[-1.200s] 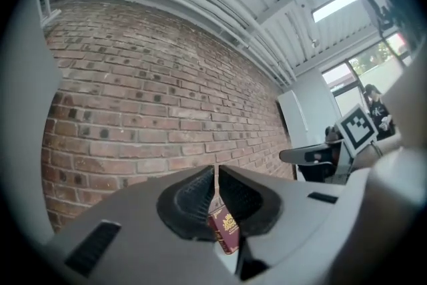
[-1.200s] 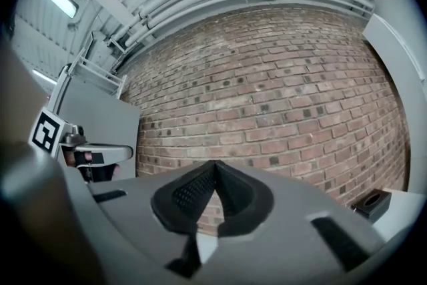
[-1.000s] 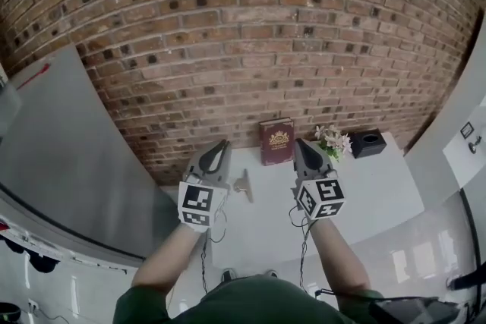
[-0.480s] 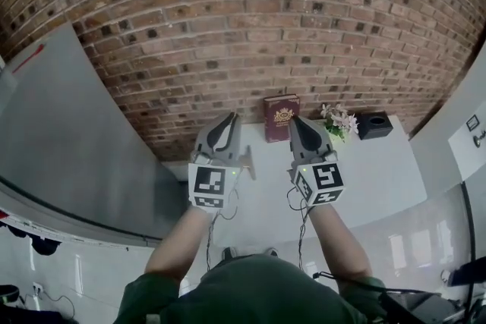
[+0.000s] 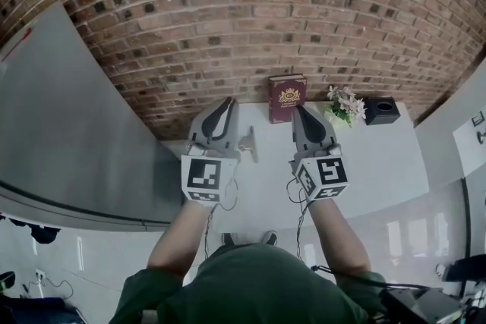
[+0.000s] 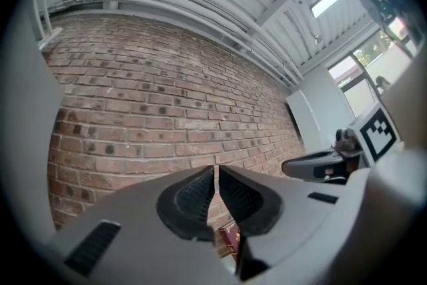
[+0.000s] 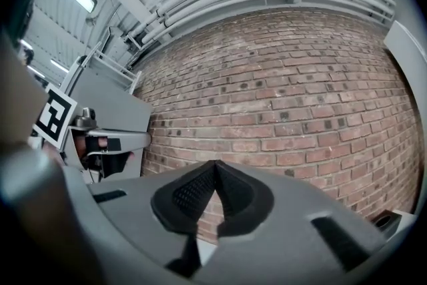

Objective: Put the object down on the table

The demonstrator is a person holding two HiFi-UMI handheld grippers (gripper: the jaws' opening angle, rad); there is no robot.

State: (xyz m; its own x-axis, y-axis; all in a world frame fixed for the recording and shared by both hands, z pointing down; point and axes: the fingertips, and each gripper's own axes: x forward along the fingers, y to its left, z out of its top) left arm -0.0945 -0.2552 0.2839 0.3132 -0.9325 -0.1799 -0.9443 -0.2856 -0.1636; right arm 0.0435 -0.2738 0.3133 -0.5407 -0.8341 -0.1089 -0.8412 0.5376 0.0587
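A small tan object [image 5: 247, 142] lies on the white table [image 5: 372, 163], between my two grippers and partly hidden by the left one. My left gripper [image 5: 225, 104] hovers over the table's left end, shut with nothing between its pads [image 6: 216, 173]. My right gripper [image 5: 302, 111] is level with it over the middle of the table, also shut and empty [image 7: 215, 167]. Both point toward the brick wall. Each shows in the other's view: the right gripper [image 6: 327, 163] and the left gripper [image 7: 107, 143].
A dark red book [image 5: 286, 97] stands against the brick wall [image 5: 250, 19] and shows below the left jaws [image 6: 229, 240]. A small bunch of flowers [image 5: 343, 102] and a black box [image 5: 382, 109] sit to its right. A grey panel [image 5: 68, 125] rises left of the table.
Both grippers sit higher in the head view and closer to the book; the right one has edged toward the wall. The tan object stays on the table. Both grippers remain shut.
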